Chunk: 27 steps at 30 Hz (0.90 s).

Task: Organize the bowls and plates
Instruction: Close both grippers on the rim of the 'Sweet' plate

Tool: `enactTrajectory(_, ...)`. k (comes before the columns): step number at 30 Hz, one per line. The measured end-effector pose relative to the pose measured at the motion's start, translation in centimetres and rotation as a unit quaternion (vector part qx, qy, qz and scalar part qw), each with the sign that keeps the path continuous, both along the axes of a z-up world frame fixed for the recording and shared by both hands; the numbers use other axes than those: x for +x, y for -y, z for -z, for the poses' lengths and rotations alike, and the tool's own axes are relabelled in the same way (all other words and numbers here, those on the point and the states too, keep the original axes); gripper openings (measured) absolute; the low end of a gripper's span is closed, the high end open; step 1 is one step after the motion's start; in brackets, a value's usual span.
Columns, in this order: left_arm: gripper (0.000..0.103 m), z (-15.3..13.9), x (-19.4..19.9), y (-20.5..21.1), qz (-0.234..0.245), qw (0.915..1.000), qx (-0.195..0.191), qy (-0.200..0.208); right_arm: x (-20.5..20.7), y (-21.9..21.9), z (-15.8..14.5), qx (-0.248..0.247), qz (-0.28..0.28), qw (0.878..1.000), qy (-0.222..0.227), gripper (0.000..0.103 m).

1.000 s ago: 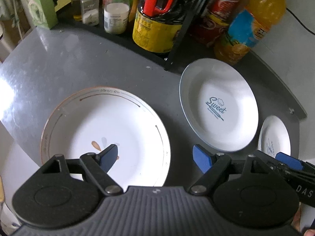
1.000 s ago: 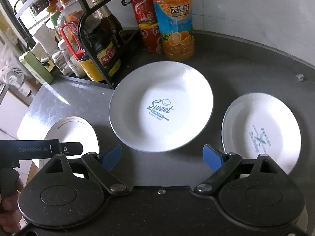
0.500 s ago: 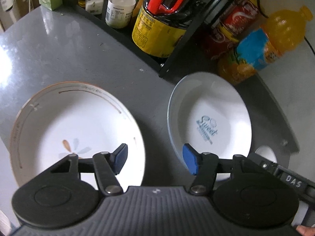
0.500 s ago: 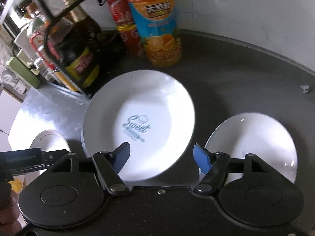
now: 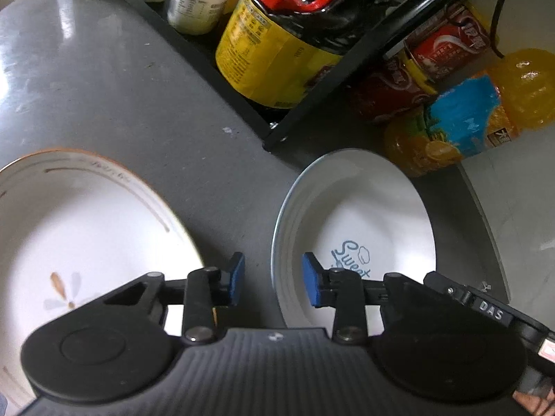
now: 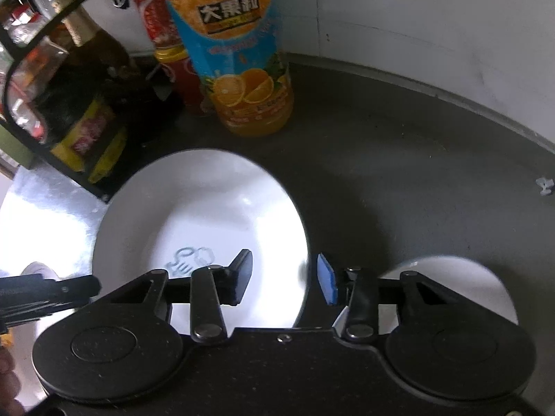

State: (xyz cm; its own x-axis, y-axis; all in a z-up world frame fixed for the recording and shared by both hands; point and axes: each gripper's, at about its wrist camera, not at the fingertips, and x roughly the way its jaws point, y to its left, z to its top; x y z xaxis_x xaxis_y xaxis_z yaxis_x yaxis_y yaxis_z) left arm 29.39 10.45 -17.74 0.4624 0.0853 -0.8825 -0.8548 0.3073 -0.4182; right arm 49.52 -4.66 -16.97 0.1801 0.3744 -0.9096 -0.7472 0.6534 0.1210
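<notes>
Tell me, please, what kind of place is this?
Most likely a home kitchen counter: a rack with a soy sauce bottle, an orange juice bottle, and white plates such as the Sweet plate.

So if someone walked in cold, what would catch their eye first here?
Probably the white Sweet plate mid-counter, with both tongs, left and right, open and straddling its opposite rims. Next, the orange juice bottle standing just behind it, and the gold-rimmed plate to its left.
</notes>
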Motion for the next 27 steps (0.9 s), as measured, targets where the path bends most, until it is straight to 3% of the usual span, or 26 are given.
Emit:
enactTrajectory(7, 0.025, 2.1, 0.4, -1.0, 0.011, 0.9998, -0.016, 0.004, 0.8, -0.7, 2.2, -0.027, 0.007, 0.999, 0.016, 0.035)
enactTrajectory(14, 0.011, 3.0, 1.1, -0.8, 0.023, 0.9993, -0.023, 0.019, 1.0, -0.6, 3.3, -0.007, 0.002, 1.000, -0.016, 0.027)
enactTrajectory(19, 0.011, 2.9, 1.2, -0.9, 0.016, 0.9995, -0.022, 0.014, 1.8, -0.3, 4.1, 0.022, 0.028, 0.998, -0.057, 0.027)
enactTrajectory(27, 0.010, 2.7, 1.1, -1.6, 0.020, 0.9992, -0.030, 0.015, 2.5, 1.7, 3.4, 0.061, 0.063, 0.991, -0.099, 0.015)
